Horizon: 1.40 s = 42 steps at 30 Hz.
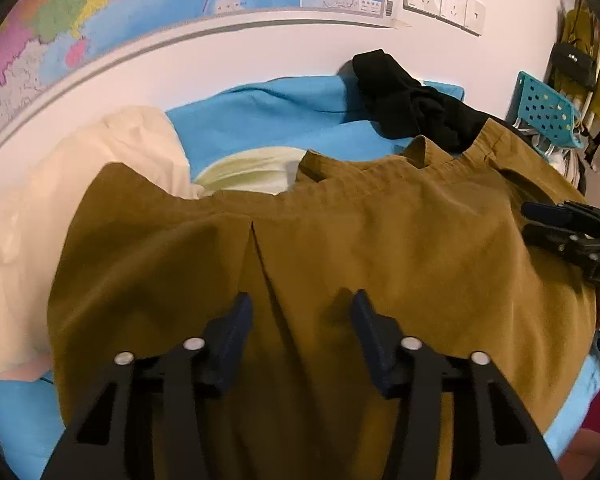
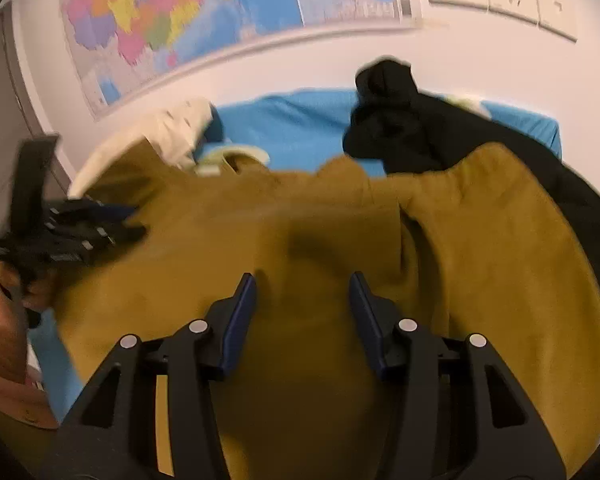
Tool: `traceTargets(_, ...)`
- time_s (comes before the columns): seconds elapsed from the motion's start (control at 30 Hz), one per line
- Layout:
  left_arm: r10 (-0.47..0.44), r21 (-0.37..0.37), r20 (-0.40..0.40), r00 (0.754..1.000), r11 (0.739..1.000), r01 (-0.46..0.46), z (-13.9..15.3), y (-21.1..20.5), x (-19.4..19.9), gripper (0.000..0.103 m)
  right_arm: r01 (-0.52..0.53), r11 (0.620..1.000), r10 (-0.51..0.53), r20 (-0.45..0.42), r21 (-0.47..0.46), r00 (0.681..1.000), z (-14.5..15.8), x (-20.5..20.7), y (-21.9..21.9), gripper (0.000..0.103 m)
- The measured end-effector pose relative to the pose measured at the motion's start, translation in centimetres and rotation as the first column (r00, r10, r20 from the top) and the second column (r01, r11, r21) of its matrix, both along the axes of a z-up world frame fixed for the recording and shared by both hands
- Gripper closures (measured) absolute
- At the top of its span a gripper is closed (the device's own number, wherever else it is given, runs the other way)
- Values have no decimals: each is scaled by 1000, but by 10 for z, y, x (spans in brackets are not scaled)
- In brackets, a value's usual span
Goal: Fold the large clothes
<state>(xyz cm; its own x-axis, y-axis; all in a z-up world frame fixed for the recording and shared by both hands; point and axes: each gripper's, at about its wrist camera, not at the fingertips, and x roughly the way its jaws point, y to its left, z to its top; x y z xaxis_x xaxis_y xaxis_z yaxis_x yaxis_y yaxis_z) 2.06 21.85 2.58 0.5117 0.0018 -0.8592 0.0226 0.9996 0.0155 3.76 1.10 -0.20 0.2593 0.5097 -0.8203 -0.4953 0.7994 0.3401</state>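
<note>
- Two grippers hang over one garment, each with its jaws apart and nothing pinched between the pads.
- Left gripper [image 1: 302,308] points down at the mustard-brown shirt [image 1: 340,248], its blue fingers [image 1: 236,332] spread to either side of a pleat in the cloth.
- Right gripper [image 2: 302,292] hovers over the same shirt [image 2: 300,240] nearer one sleeve, fingers [image 2: 240,316] parted above bare fabric; this view is blurred.
- Each gripper shows in the other's view, at the shirt's outer edge, with part of a hand [image 2: 4,308] on the left one.
- Mustard-brown shirt lies spread back-up across the blue sheet [image 1: 284,112], collar toward the wall.
- Beyond the collar sit a cream garment [image 1: 112,152], a pale yellow-white piece [image 1: 256,168] and a black garment [image 1: 412,100], the black one touching the shirt's far corner.
- On the wall hang a coloured map [image 1: 140,4] and a row of white sockets [image 1: 444,0]; a turquoise perforated basket [image 1: 548,108] stands at the right.
</note>
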Motion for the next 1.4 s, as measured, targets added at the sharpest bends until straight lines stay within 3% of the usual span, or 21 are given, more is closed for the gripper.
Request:
traceTargets(0.17, 16, 25, 16, 1000, 1000, -16, 3, -2, -2, 55, 22, 1000, -22, 1, 5, 1000, 7, -3, -4, 53)
traceTargets(0.37, 7, -2, 70, 997, 1000, -7, 20, -6, -19, 45, 45, 993, -49, 34, 109, 998, 37, -12, -30, 52)
traceTargets(0.43, -20, -26, 95, 995, 999, 23, 26, -6, -29, 35, 57, 991, -61, 28, 124, 998, 40, -16, -42, 51)
traceTargets(0.6, 13, -15, 47, 999, 1000, -13, 6, 10, -37, 35, 184, 981, -179, -63, 69, 982, 9, -10, -81, 56)
traceTargets(0.7, 43, -103, 29, 999, 994, -39, -7, 29, -38, 38, 222, 968, -209, -108, 120, 972, -4, -5, -94, 60)
traceTargets(0.8, 65, -98, 42, 997, 993, -60, -1, 29, -42, 40, 220, 972, -215, -70, 78, 974, 6, -10, -86, 57)
traceTargets(1.0, 56, -2, 99, 994, 998, -56, 14, 12, -67, 37, 179, 974, -182, 16, 138, 983, 41, -34, -83, 52)
traceTargets(1.17, 61, 15, 91, 994, 998, -62, 15, 7, -79, 34, 104, 975, -117, 60, 195, 991, 63, -54, -73, 49)
traceTargets(1.27, 65, 6, 80, 995, 998, -66, 10, 5, -84, 33, 46, 977, -60, 59, 208, 996, 61, -63, -60, 49)
traceTargets(1.4, 73, 23, 80, 994, 997, -75, 4, 5, -88, 31, 37, 994, -35, -24, 107, 999, 30, -64, -44, 51)
